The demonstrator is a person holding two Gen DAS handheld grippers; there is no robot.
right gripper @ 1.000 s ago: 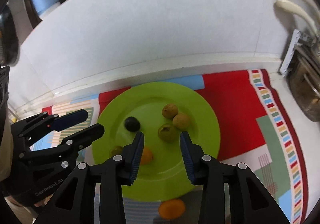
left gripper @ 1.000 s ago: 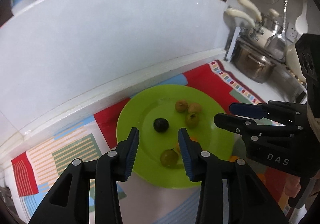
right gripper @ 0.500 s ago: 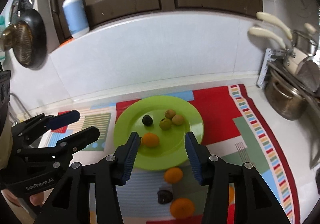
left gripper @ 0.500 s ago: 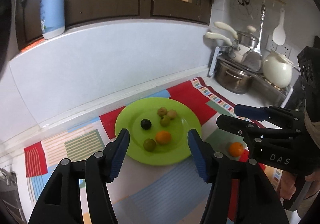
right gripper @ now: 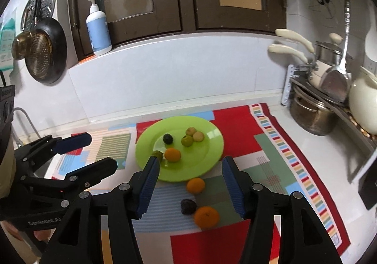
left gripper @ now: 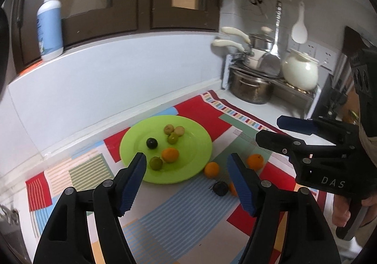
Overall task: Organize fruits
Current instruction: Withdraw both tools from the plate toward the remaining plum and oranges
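Note:
A green plate (left gripper: 198, 146) (right gripper: 212, 144) on a patterned mat holds an orange (left gripper: 170, 154) (right gripper: 172, 154), a dark plum (left gripper: 152, 143) (right gripper: 168, 138) and several small green fruits (left gripper: 173, 138) (right gripper: 187, 140). On the mat in front of the plate lie oranges (left gripper: 211, 169) (left gripper: 255, 161) (right gripper: 195, 185) (right gripper: 206, 216) and a dark plum (left gripper: 220, 188) (right gripper: 188, 206). My left gripper (left gripper: 188, 180) is open and empty, raised above the mat; it also shows in the right wrist view (right gripper: 94, 152). My right gripper (right gripper: 189, 187) is open and empty, also raised, and shows in the left wrist view (left gripper: 278, 131).
The colourful mat (right gripper: 271, 146) covers the white counter. Pots and a cream kettle (left gripper: 299, 71) sit on a rack at the right. A blue pump bottle (right gripper: 98, 28) stands on the ledge. A pan (right gripper: 44, 52) hangs at the left.
Both grippers have pulled up and back from the plate and their jaws stand wider. An orange now lies on the plate; loose fruit on the mat has come into view.

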